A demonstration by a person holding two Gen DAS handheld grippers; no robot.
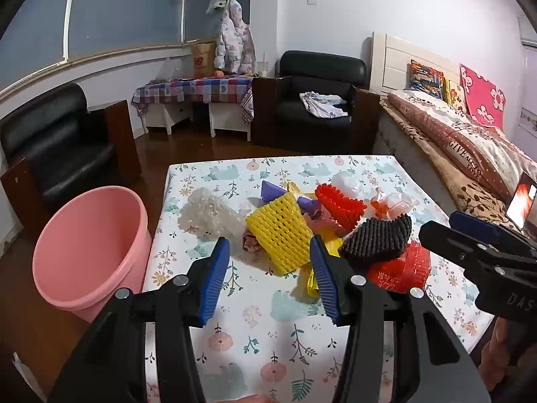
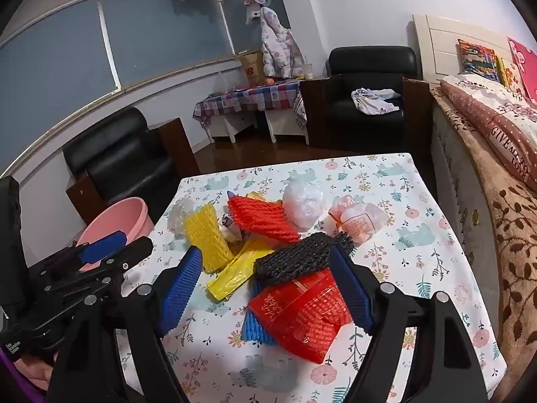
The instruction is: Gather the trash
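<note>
A pile of trash lies on the floral-cloth table (image 1: 268,336): a yellow foam net (image 1: 282,231), a red foam net (image 1: 339,205), a black foam net (image 1: 376,241), a red mesh bag (image 2: 302,315), a yellow plastic bag (image 2: 235,268) and clear plastic wraps (image 1: 204,215). A pink bucket (image 1: 90,248) stands on the floor left of the table. My left gripper (image 1: 272,262) is open and empty, just in front of the yellow net. My right gripper (image 2: 268,265) is open and empty, over the black net (image 2: 295,258) and red bag.
Black armchairs (image 1: 57,154) stand left and at the back (image 1: 319,100). A bed (image 1: 470,147) runs along the table's right side. A checked-cloth side table (image 1: 194,90) stands under the window. A phone (image 1: 522,198) leans at the bed's edge.
</note>
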